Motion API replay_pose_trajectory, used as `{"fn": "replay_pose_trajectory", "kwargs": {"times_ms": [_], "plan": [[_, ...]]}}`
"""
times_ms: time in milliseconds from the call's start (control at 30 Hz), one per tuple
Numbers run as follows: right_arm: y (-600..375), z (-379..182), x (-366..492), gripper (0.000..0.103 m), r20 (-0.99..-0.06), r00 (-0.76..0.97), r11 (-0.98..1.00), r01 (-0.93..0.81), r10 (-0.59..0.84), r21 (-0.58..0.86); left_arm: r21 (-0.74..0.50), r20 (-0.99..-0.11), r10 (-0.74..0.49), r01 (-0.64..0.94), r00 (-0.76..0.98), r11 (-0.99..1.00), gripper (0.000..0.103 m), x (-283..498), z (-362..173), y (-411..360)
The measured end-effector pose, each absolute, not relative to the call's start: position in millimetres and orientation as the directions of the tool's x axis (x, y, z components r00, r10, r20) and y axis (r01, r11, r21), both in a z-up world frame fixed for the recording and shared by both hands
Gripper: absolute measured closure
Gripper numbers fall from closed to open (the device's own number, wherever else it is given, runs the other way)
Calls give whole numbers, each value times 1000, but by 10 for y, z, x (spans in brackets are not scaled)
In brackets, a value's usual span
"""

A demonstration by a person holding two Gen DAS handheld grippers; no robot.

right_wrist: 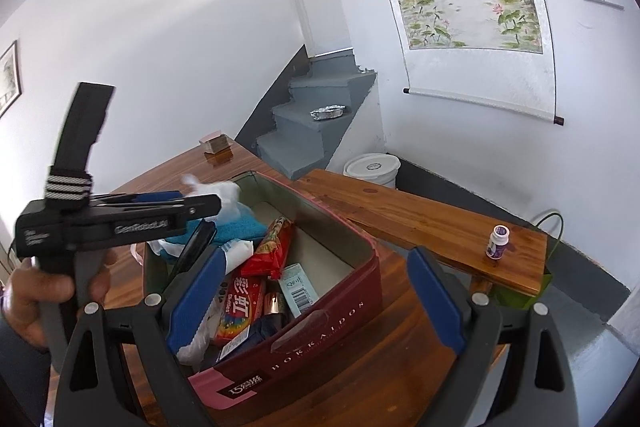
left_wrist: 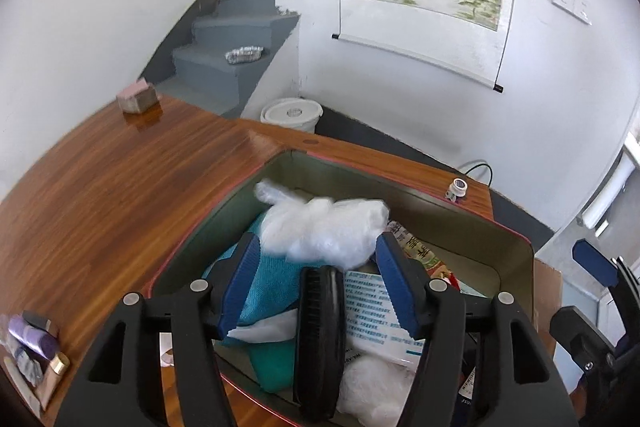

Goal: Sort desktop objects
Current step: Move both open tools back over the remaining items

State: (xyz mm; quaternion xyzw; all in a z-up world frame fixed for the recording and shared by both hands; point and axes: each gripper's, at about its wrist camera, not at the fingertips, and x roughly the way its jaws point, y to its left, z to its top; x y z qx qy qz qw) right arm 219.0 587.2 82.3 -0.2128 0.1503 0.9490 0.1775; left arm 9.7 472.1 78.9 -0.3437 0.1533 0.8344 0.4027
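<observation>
A dark red tin box (right_wrist: 320, 331) stands on the wooden desk, filled with sorted items: a teal cloth (left_wrist: 272, 283), white plastic bags (left_wrist: 328, 227), a black hairbrush (left_wrist: 320, 339), a printed leaflet (left_wrist: 372, 311), red snack packs (right_wrist: 272, 247) and a Skittles pack (right_wrist: 240, 307). My left gripper (left_wrist: 318, 279) is open right above the box; the hairbrush lies in the box between its fingers. My right gripper (right_wrist: 316, 295) is open and empty, at the box's near side. The left gripper also shows in the right wrist view (right_wrist: 176, 207).
A small white bottle (right_wrist: 497, 235) stands at the desk's right end. A pink-topped block (left_wrist: 138, 97) sits at the far left corner. Cosmetic tubes (left_wrist: 32, 351) lie at the near left. A white bucket (left_wrist: 292, 113) and grey stairs are behind the desk.
</observation>
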Motion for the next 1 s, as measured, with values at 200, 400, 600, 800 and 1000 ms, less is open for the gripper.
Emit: {"fn": "replay_pose_trajectory", "kwargs": {"times_ms": [200, 400, 600, 800, 1000], "plan": [[5848, 795, 2133, 9, -466, -847, -892, -393, 256, 224, -75, -704, 570, -753, -425, -654, 39, 25, 760, 4532], [5731, 824, 2089, 9, -462, -856, -902, -368, 233, 227, -88, -688, 560, -712, -462, -696, 39, -22, 815, 4250], [5528, 897, 2033, 9, -448, -872, -921, -321, 197, 219, -50, -693, 498, -655, -521, -754, 39, -87, 766, 3942], [5203, 921, 1879, 9, -449, -883, -948, -247, 135, 201, -39, -694, 434, -572, -575, -820, 39, -238, 753, 3457], [4842, 912, 1727, 8, -456, -889, -967, -156, 50, 199, -14, -692, 325, -438, -645, -899, 39, -391, 719, 2769]]}}
